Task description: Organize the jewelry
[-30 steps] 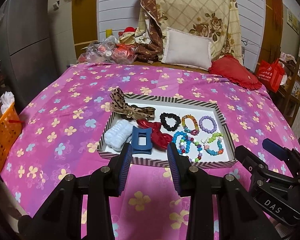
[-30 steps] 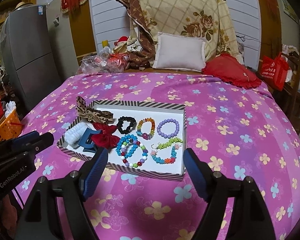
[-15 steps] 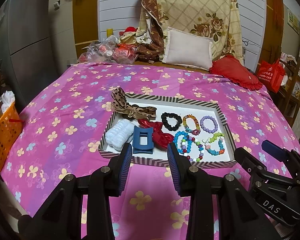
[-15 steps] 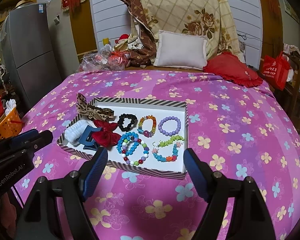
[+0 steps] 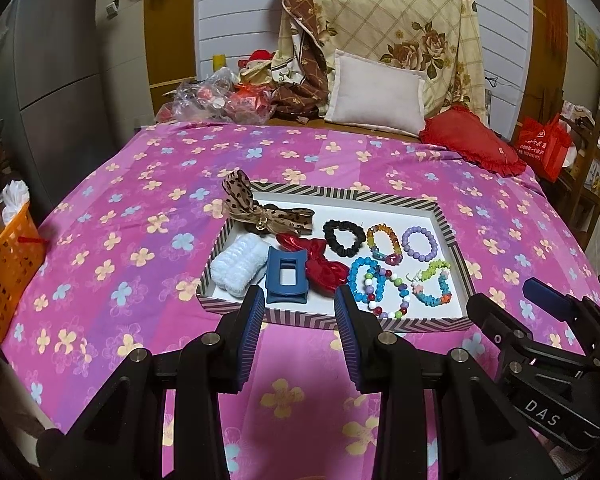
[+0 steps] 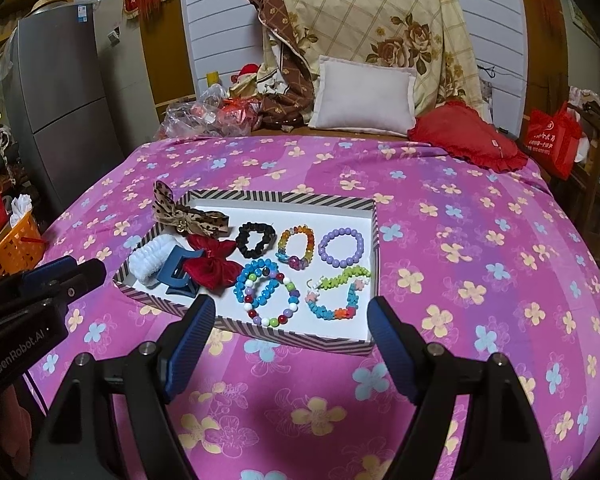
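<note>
A striped-rim white tray (image 5: 340,194) (image 6: 284,199) lies on the pink flowered bedspread. It holds a leopard bow (image 5: 260,212), a white scrunchie (image 5: 238,266), a blue claw clip (image 5: 286,276), a red bow (image 5: 320,260), a black scrunchie (image 5: 342,236) and several bead bracelets (image 6: 268,294). My left gripper (image 5: 298,320) is open and empty just before the tray's near edge, in front of the claw clip. My right gripper (image 6: 290,330) is open wide and empty before the tray's near edge, in front of the bracelets.
An orange basket (image 5: 4,268) hangs off the bed's left side. A white pillow (image 5: 374,100), a red cushion (image 5: 472,146) and plastic bags (image 5: 212,98) lie at the head of the bed. A red bag (image 5: 544,146) stands at the right.
Both grippers have drifted slightly; the view of the tray has shifted a little. Nothing in the tray has moved and both grippers stay open.
</note>
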Tool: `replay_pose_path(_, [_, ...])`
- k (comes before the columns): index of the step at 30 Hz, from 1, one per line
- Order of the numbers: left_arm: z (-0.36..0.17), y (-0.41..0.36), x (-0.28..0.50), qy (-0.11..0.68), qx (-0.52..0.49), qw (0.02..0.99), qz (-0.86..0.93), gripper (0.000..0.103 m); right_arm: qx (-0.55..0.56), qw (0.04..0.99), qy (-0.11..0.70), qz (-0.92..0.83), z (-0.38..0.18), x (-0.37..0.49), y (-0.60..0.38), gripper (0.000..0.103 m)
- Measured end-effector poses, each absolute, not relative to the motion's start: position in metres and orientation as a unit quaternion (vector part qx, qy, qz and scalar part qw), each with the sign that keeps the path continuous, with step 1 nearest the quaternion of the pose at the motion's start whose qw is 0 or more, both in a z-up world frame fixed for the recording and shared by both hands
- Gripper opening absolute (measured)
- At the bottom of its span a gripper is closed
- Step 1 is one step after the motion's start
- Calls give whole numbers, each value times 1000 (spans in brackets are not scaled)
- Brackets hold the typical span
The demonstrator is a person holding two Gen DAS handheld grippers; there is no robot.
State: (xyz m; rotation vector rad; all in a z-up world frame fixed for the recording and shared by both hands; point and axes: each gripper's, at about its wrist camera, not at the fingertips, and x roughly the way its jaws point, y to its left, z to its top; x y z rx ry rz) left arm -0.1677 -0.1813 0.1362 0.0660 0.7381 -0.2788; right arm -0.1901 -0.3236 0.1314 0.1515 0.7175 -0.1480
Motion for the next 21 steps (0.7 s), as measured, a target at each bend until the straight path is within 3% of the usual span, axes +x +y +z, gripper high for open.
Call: replay_pose_path(21, [132, -178, -165, 364, 32, 921, -136, 31, 74, 927, 360, -71, 128, -186, -322, 82])
